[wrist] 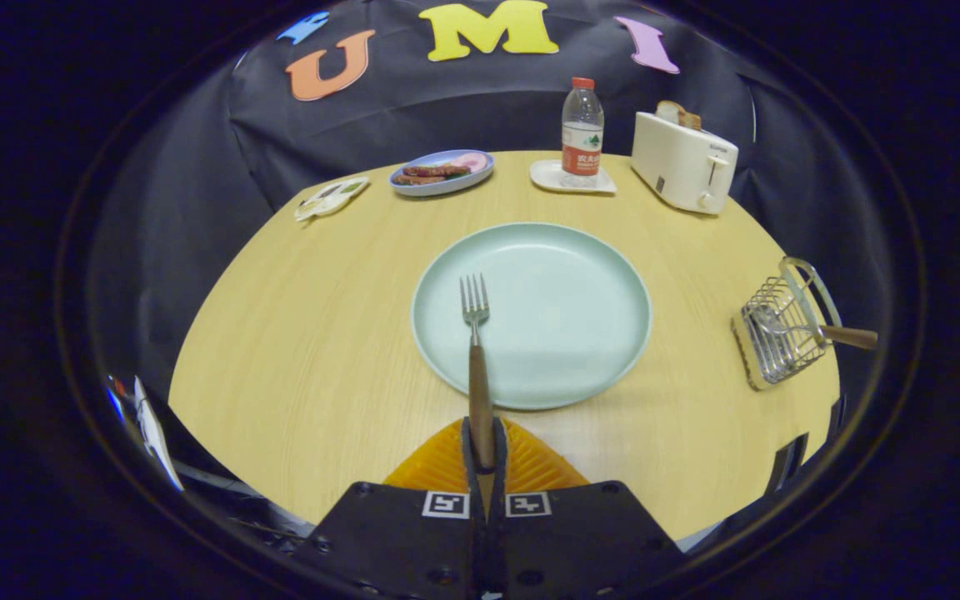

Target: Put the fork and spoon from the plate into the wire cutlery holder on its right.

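Clamping the wooden handle of the fork point(475, 350), the gripper point(482, 450) has both fingers pressed together on it, the handle running straight out ahead between them. The metal tines point away from the fingers and lie over the near-left part of the pale green plate point(580, 250), while the lower stretch of the handle crosses the plate's near rim. Whether the tines touch the plate or hang just above it I cannot tell.

The plate sits in the middle of the round wooden table point(305, 333), just beyond the fingertips. To its right, well apart from it and near the table's edge, stands the wire cutlery holder point(780, 333) — it appears tilted in the fisheye picture, with a loop handle at its top. A spoon point(830, 335) with a wooden handle already rests in the holder, its handle sticking out to the right.

Across the table, near the black cloth wall, a few other things stand in a row: a small card-like item point(332, 198) at the left, a blue dish of food point(442, 172) beside it, a water bottle point(582, 132) on a white square coaster point(548, 178) — and a white toaster point(683, 162) with a slice of bread point(677, 113) poking from its slot at the right.
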Demonstrator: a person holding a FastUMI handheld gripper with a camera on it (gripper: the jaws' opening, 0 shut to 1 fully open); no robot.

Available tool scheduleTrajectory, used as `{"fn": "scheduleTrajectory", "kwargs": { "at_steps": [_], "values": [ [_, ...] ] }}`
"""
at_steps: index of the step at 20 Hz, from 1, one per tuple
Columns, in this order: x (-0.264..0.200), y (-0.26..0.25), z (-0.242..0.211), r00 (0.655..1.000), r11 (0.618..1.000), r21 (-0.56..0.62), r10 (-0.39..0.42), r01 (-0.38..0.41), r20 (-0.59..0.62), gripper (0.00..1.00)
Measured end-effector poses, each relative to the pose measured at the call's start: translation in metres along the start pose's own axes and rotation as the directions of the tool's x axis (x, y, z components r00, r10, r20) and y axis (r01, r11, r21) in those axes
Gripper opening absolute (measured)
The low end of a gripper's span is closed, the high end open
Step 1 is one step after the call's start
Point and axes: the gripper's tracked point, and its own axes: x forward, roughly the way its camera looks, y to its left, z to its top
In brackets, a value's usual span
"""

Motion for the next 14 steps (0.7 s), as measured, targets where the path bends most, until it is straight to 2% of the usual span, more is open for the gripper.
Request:
{"fn": "scheduleTrajectory", "kwargs": {
  "at_steps": [2, 7, 14],
  "values": [
    [-0.012, 0.003, 0.004, 0.999, 0.999, -0.010, 0.033, -0.033, -0.007, 0.01],
    [-0.049, -0.024, 0.028, 0.999, 0.997, -0.074, 0.036, -0.035, 0.010, 0.01],
    [-0.095, -0.093, 0.065, 0.998, 0.997, -0.078, 0.011, -0.006, 0.063, 0.01]
  ]
}}
